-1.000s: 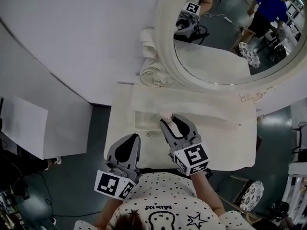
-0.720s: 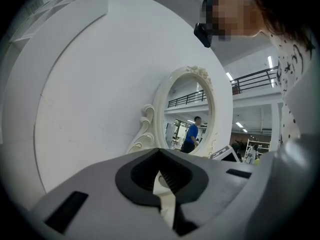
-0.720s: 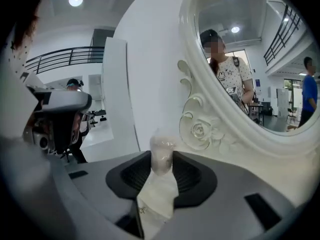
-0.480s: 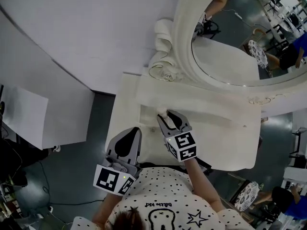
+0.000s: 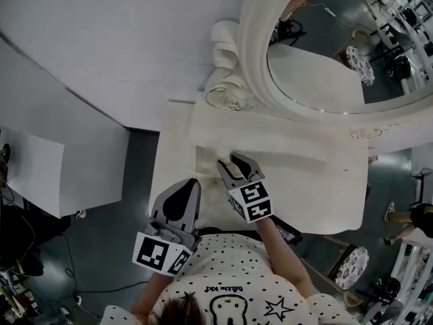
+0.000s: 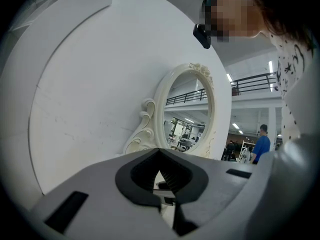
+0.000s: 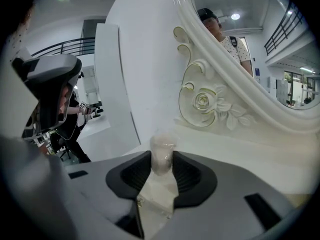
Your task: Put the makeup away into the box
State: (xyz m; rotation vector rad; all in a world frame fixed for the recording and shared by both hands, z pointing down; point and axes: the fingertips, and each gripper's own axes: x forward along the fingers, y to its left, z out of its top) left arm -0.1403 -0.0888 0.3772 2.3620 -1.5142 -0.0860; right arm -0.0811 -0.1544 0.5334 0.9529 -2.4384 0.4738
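Descent of the right tool [image 5: 231, 164] is the change: it now sits lower, nearer the pale recess we take for the box [image 5: 205, 171] in the white counter [image 5: 318, 202]. Its jaws are narrowed on a small cloudy makeup bottle [image 7: 161, 156], so we judge release is close. Our left tool [image 5: 180, 208] hangs closed and empty at the counter's edge. The right tool hides whether the bottle is over the box.

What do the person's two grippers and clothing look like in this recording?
Both the left gripper and right gripper are grey plastic with black ribbed pads inside the fingers. Each carries a white cube with black square markers. The person wears a white top with black dots and stars.
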